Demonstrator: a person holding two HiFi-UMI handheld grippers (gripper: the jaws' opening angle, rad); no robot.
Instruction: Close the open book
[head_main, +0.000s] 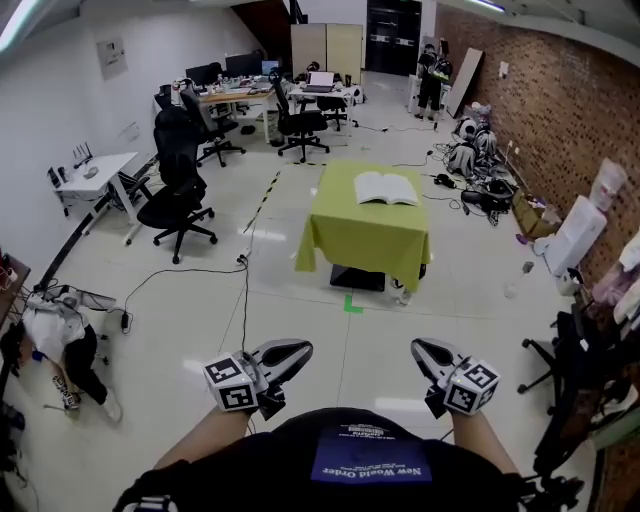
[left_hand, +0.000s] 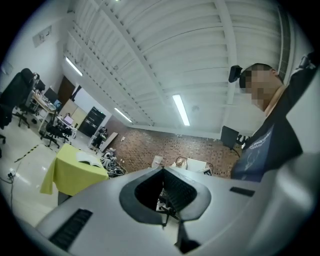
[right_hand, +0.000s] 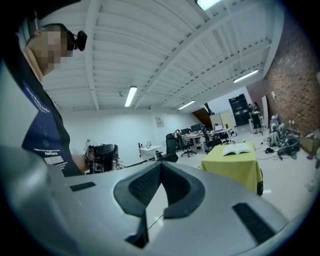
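Alongside left gripper (head_main: 303, 348), right gripper (head_main: 418, 346), level.

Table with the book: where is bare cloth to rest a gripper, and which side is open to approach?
Bare cloth lies left of the book and along the table's near edge. The floor from here to the table is open, bar a green tape mark. Crowded: bags and cables right of it, chairs left.
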